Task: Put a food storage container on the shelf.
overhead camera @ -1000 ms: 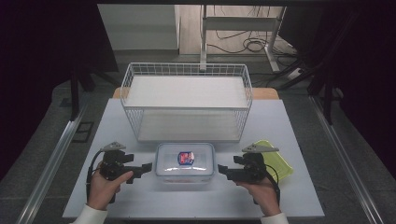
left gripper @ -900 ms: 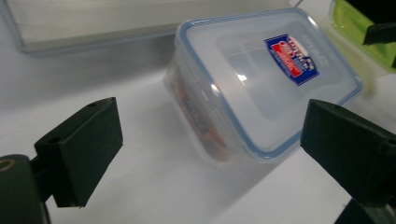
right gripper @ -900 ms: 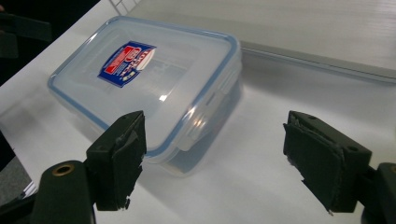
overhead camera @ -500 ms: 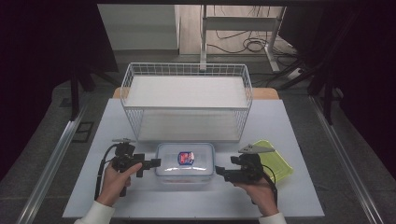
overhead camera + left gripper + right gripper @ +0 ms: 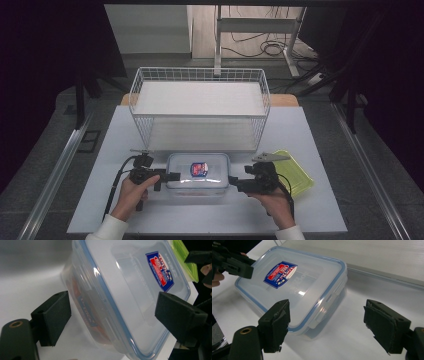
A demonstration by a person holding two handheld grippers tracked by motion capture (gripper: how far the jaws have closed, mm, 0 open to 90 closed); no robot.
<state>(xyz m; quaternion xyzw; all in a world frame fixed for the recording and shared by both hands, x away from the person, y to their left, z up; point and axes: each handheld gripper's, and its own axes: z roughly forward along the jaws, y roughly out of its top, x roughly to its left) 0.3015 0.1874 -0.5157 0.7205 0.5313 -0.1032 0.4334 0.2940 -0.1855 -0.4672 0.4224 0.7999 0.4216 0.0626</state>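
Observation:
A clear plastic food box (image 5: 197, 174) with a blue-rimmed lid and a red-and-blue label lies on the white table, just in front of the wire basket. My left gripper (image 5: 172, 176) is at the box's left end, open, its jaws straddling that end of the box (image 5: 120, 297). My right gripper (image 5: 234, 183) sits at the box's right end, open, with the near corner of the box (image 5: 297, 290) between and just beyond its jaws. Neither pair of jaws presses the box.
A white wire basket (image 5: 200, 107) with a white board inside stands behind the box. A green lid (image 5: 295, 172) lies flat to the right, partly under my right hand. The white table (image 5: 320, 150) ends close to both hands at the front.
My left gripper has moved right, from beside the box to its left end, with the jaws now around it. My right gripper has edged slightly toward the box.

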